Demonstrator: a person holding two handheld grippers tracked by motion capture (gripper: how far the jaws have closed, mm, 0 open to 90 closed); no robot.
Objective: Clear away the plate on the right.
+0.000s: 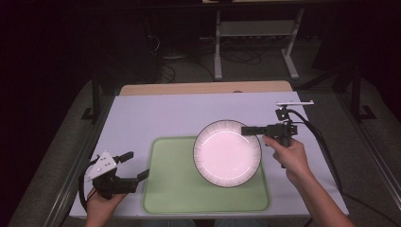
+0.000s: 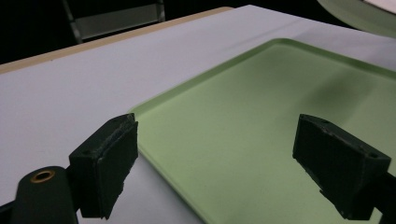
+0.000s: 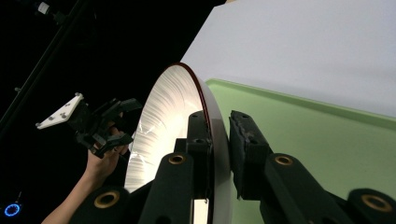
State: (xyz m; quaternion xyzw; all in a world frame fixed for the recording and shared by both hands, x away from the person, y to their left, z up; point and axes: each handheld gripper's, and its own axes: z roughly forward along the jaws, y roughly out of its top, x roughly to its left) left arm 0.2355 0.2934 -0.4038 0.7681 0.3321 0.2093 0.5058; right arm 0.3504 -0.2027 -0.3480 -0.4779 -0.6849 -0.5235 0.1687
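Two grippers: the right gripper [image 1: 247, 130] is clamped on the plate's [image 1: 227, 153] rim above the green mat [image 1: 175, 189]; the left gripper [image 1: 136, 165], jaws apart, sits beside the mat.

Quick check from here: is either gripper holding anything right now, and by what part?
The right gripper is clamped on the white plate, pinching its rim at the plate's right edge above the green mat. The left gripper is open, holding nothing.

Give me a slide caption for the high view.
Right tool grips the plate rim above the green mat.
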